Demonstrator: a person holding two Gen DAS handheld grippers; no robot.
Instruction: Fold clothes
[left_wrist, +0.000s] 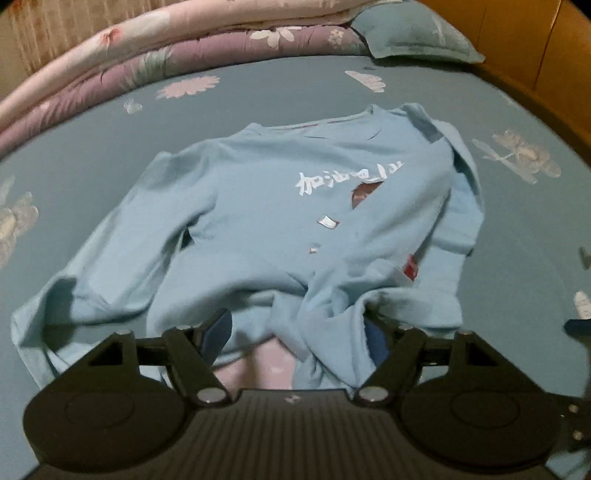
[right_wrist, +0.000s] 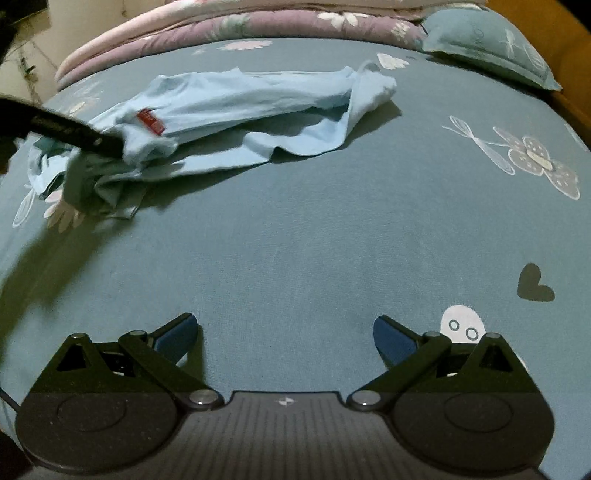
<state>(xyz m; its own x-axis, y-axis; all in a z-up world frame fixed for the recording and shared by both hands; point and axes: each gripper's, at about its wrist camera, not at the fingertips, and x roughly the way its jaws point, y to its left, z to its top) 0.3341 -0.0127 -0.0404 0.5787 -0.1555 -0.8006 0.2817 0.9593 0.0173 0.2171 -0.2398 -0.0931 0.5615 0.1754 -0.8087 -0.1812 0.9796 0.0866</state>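
The light blue sweatshirt (left_wrist: 280, 206) lies front up in the middle of the bed (left_wrist: 295, 85), collar at the far end, hem at the near end. Its left sleeve runs flat down the left side. Its right sleeve is already doubled in along the right edge. The hem is the trouble spot: it is bunched and rucked up, with the pink lining showing and a red tag (left_wrist: 410, 268) turned out on the right.

The left gripper (left_wrist: 295, 338) sits right over that bunched hem with its jaws spread wide; by my reading they are not widening much further. Cloth lies between the jaws, and the right pad looks partly buried in a fold, but I see no pinch on it. If the jaws close here they would likely catch several layers at once, and any fold made from that hold would carry the wrinkles along with it. A pull toward the near side could also drag the body off square and undo the tucked right sleeve.

The right gripper (right_wrist: 284, 336) hovers over bare sheet well to the right of the sweatshirt, jaws spread and empty. With nothing pinning the far part, the whole garment may slide on the sheet instead of folding.

Folded quilts (left_wrist: 110, 62) and a pillow (left_wrist: 417, 33) lie at the far edge, well apart.
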